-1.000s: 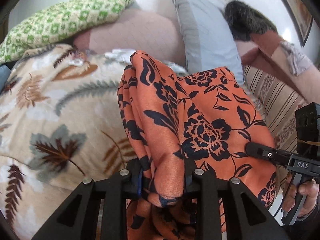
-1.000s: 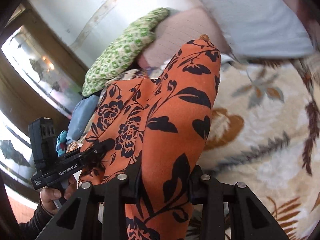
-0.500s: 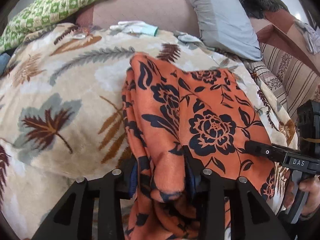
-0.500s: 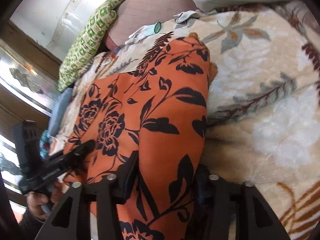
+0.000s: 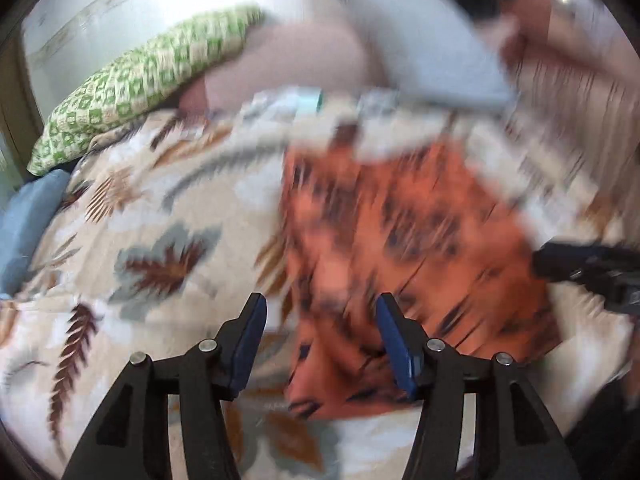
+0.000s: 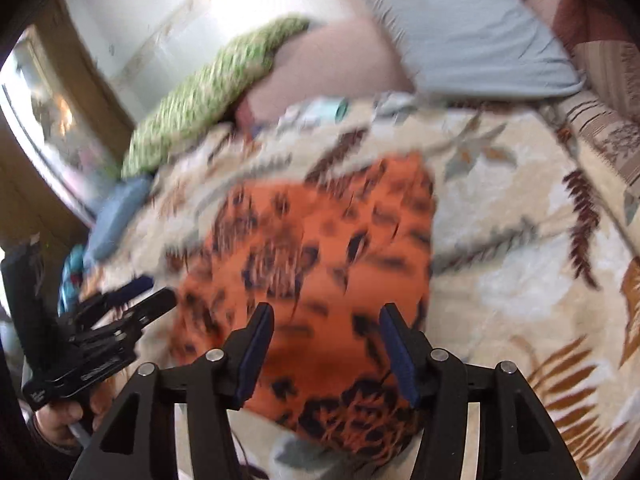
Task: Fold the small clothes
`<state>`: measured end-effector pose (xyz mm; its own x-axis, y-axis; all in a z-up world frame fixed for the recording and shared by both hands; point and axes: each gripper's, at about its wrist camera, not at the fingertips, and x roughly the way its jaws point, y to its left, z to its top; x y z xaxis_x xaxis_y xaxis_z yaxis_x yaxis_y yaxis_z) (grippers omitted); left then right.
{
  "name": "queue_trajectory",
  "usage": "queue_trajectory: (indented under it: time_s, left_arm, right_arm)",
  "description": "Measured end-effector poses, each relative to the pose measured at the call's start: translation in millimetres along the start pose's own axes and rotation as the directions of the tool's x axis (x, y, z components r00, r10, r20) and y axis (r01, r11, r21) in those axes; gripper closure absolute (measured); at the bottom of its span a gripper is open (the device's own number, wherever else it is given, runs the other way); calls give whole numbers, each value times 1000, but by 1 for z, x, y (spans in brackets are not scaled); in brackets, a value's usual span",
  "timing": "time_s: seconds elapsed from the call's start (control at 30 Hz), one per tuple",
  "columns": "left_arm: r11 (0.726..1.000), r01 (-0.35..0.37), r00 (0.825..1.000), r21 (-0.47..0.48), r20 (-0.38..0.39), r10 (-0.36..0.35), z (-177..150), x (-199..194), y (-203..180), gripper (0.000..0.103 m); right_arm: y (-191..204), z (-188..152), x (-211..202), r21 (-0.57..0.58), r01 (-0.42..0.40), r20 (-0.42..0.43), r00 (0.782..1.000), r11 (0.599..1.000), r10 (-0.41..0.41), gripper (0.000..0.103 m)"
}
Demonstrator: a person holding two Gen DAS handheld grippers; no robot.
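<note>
An orange garment with a black flower print (image 5: pixel 400 248) lies flat and folded on the leaf-patterned blanket (image 5: pixel 152 240). It also shows in the right wrist view (image 6: pixel 320 272). My left gripper (image 5: pixel 320 320) is open and empty just above the garment's near left edge. My right gripper (image 6: pixel 326 328) is open and empty above the garment's near edge. The left gripper also shows at the left of the right wrist view (image 6: pixel 132 300), and the right gripper at the right edge of the left wrist view (image 5: pixel 592 272). Both views are blurred by motion.
A green checked pillow (image 5: pixel 144 80), a pink pillow (image 5: pixel 288 60) and a grey pillow (image 6: pixel 460 28) lie at the head of the bed. Small pale clothes (image 5: pixel 296 104) lie near the pillows. A blue cloth (image 5: pixel 24 216) sits at the left edge.
Both grippers have let go of the orange garment and opened. The garment has been laid down flat on the blanket, and both grippers have pulled back from it.
</note>
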<state>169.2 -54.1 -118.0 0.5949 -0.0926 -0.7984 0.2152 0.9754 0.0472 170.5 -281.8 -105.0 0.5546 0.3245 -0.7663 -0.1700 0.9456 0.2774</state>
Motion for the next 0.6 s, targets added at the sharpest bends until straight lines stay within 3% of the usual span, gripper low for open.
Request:
queue_trajectory:
  time_s: [0.07,0.13,0.23,0.37,0.47,0.6]
  left_arm:
    - [999,-35,996,-11,-79,34,-16,23,4,44]
    - [999,-16,997,-43,-78,12,-22,26,11,42]
    - [1000,-16,997,-24,-79,14,-16,22,11,43]
    - [1000,-12,997,-8,-81,11,-18,25,10,42]
    - [1000,-3,997,-24,-80,1,-19,25,10,42]
    - [1000,7,996,-30,-86,-10,-19,26,11,41]
  right_arm:
    - [-3,-15,26,-26,87,-82,993,996,-89,44]
    - [-3,-23,35,-79,136,-95,985,988,-143,41]
    - [-2,-14,27,-67,122,-99,987,990,-128,40]
    - [-6,24,8,0,34,-33,999,999,-34,40]
    - [-14,63,17,68,-55,-5,998,996,55,40]
    - [-45,110,62,260,-212,-33,973,942,228,39]
